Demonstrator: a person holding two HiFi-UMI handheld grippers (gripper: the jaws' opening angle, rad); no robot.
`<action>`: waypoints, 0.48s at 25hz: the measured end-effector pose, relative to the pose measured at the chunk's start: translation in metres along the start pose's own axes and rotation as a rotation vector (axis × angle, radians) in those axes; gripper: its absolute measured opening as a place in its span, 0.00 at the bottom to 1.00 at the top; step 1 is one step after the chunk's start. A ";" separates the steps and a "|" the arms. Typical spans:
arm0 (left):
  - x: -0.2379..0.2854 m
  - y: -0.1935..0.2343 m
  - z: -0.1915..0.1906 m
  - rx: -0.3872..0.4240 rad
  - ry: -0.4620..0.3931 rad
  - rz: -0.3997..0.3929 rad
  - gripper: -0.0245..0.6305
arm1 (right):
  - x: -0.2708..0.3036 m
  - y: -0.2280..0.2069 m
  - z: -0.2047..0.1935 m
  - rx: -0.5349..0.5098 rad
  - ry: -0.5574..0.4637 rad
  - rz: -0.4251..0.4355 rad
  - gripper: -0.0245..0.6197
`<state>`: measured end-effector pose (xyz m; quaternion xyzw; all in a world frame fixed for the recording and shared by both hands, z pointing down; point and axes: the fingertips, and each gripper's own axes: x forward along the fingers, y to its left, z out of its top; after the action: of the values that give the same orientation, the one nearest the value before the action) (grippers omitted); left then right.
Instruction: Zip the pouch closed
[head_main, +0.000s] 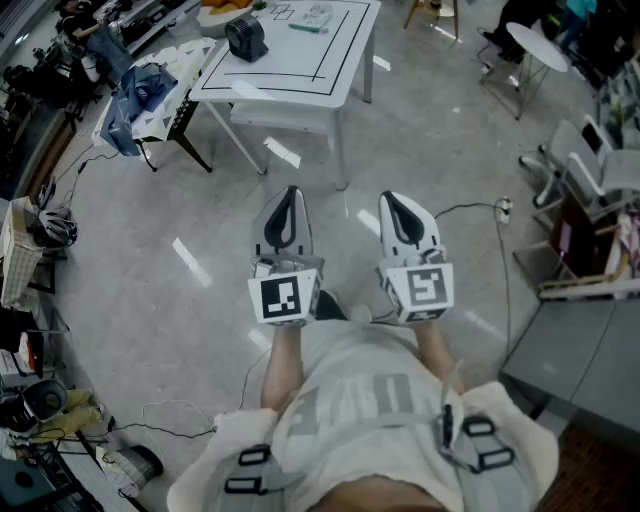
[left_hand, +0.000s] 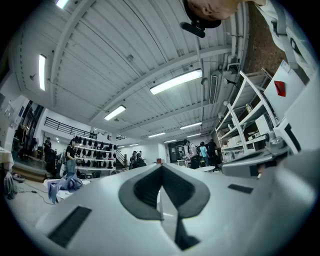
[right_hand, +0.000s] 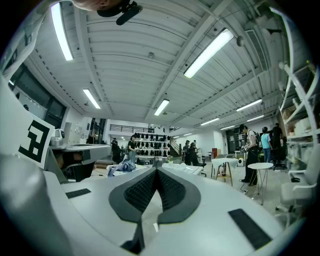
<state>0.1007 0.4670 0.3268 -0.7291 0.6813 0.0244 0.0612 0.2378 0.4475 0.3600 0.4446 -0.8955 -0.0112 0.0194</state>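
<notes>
A dark pouch-like object (head_main: 245, 38) sits at the left end of the white table (head_main: 300, 85), far ahead of me; its zip is too small to make out. Both grippers are held level in front of the person's chest, over bare floor and well short of the table. My left gripper (head_main: 289, 193) is shut with nothing between its jaws, which also meet tip to tip in the left gripper view (left_hand: 161, 167). Beside it, my right gripper (head_main: 392, 199) is likewise shut and empty, its pads closed together in the right gripper view (right_hand: 156, 170).
A low stand with blue cloth (head_main: 135, 95) stands left of the table. A small round white table (head_main: 537, 45) and white chairs (head_main: 590, 175) are at the right, with a cable (head_main: 470, 210) on the floor and a grey cabinet (head_main: 585, 360). People stand far off (right_hand: 248, 150).
</notes>
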 end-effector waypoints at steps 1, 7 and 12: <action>-0.002 -0.002 0.002 0.000 -0.003 0.000 0.05 | -0.002 0.000 0.001 0.004 0.000 0.001 0.05; -0.004 -0.003 0.006 -0.011 -0.013 0.003 0.05 | 0.000 0.001 -0.004 -0.005 0.018 0.011 0.05; -0.012 0.007 0.002 0.009 0.005 0.028 0.05 | 0.005 0.009 -0.006 -0.009 0.023 0.028 0.05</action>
<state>0.0931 0.4790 0.3261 -0.7193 0.6916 0.0204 0.0624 0.2281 0.4486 0.3662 0.4320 -0.9013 -0.0099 0.0318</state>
